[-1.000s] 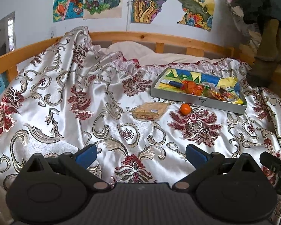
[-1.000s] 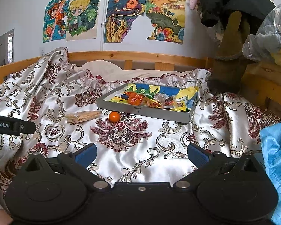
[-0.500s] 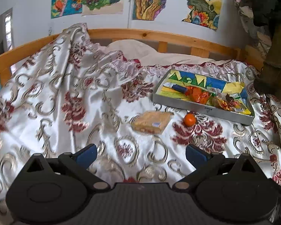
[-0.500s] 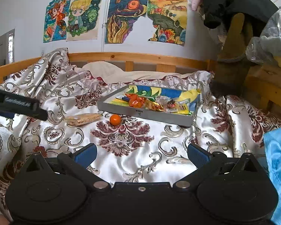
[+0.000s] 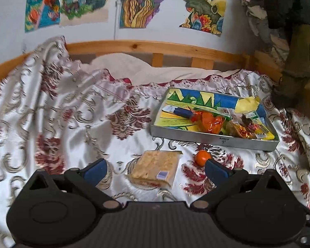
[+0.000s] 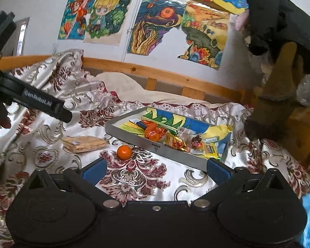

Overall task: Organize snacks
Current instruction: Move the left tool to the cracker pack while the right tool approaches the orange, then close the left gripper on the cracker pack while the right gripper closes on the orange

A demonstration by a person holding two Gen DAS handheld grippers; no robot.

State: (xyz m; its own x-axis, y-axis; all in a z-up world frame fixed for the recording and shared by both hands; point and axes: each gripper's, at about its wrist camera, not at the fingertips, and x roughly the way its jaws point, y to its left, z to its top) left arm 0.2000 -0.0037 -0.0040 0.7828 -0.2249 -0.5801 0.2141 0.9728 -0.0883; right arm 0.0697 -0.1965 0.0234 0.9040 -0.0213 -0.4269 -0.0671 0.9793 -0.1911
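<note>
Over the last second your left gripper (image 5: 155,168) has advanced across the bed cover (image 5: 51,124). The wrapped cracker pack (image 5: 155,168) now lies between its jaws, which stand wide apart and hold nothing. The small orange (image 5: 203,157) sits just beside the pack at 3 o'clock. The snack tray (image 5: 212,138) lies beyond at 1 o'clock, already holding several wrappers. Your right gripper (image 6: 155,170) has also moved closer; its jaws are apart and empty. The pack is likely the next pick.

Glossy satin bedspread (image 5: 72,124), matt grey metal tray (image 5: 196,134), varnished wooden rail (image 5: 155,47), crinkly foil wrappers (image 5: 210,124).
</note>
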